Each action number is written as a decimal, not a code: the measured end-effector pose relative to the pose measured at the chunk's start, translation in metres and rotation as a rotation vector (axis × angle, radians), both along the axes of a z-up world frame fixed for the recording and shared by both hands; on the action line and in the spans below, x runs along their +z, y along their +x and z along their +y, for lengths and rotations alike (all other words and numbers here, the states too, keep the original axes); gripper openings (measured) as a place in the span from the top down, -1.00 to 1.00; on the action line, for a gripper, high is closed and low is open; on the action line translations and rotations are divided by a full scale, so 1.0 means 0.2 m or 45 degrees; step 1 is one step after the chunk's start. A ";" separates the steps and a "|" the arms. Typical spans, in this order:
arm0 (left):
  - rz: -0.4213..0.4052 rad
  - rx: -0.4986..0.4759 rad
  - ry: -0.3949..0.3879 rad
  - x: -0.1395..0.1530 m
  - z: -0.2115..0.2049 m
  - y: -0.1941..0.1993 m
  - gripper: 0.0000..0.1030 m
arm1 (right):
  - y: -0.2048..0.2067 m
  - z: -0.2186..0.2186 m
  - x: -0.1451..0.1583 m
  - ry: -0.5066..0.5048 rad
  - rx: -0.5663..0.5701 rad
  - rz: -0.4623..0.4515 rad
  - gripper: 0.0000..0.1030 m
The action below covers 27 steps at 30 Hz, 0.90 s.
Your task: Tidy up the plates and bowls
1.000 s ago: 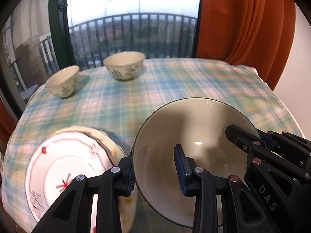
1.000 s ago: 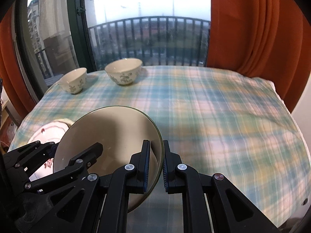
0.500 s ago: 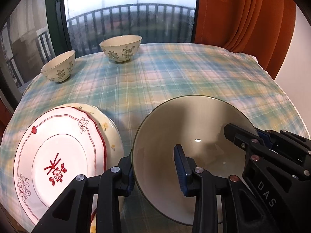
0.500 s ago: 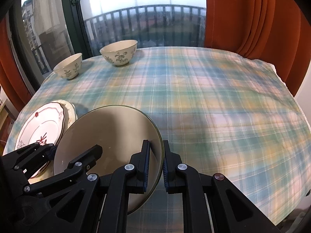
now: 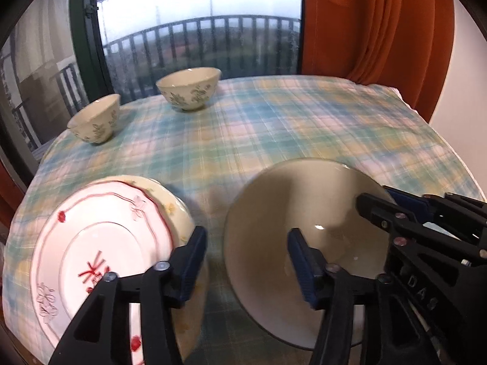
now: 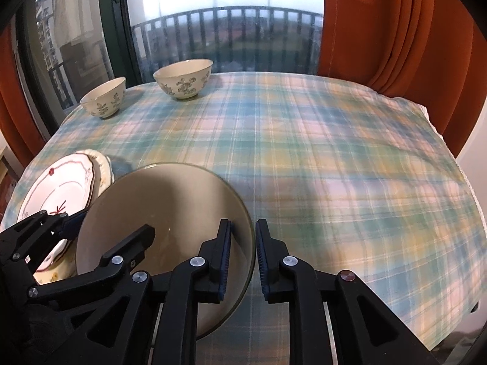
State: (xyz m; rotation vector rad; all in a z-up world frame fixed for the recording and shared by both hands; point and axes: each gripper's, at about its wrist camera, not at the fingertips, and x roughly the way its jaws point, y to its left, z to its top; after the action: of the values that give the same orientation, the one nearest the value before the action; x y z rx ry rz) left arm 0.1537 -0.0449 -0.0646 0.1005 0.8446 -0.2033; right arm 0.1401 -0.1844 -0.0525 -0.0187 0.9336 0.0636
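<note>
A large cream bowl (image 5: pixel 304 200) with a dark rim stands near the front of the table, beside a stack of plates (image 5: pixel 100 243). The top plate is white with red markings. My left gripper (image 5: pixel 246 261) straddles the bowl's left rim; its jaws are opening and stand wide, clear of the rim. In the right wrist view the bowl (image 6: pixel 170 206) has its right rim between the jaws of my right gripper (image 6: pixel 243 258). Those jaws are opening too, with a thin gap at the pads. Each gripper's fingers (image 5: pixel 374 210) (image 6: pixel 134 243) show in the other's view.
Two small cream bowls with leaf prints (image 5: pixel 188 88) (image 5: pixel 96 118) stand at the far left of the round table, which wears a plaid cloth (image 5: pixel 274 127). Behind it are a window with a railing and an orange curtain (image 5: pixel 380 30).
The left jaws, which gripped the bowl's left rim, have sprung wide apart. The right jaws have parted slightly from the right rim. Both views dipped a little toward the table.
</note>
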 end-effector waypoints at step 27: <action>-0.142 0.207 -0.061 0.37 0.45 0.29 -0.83 | 0.35 0.20 0.33 0.077 0.045 -0.127 -0.53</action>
State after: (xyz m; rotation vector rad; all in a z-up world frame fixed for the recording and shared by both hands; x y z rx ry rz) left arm 0.2116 0.0448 0.0102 -0.0024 0.7328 -0.0646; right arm 0.2102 -0.1441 0.0141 0.0178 0.8314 0.1230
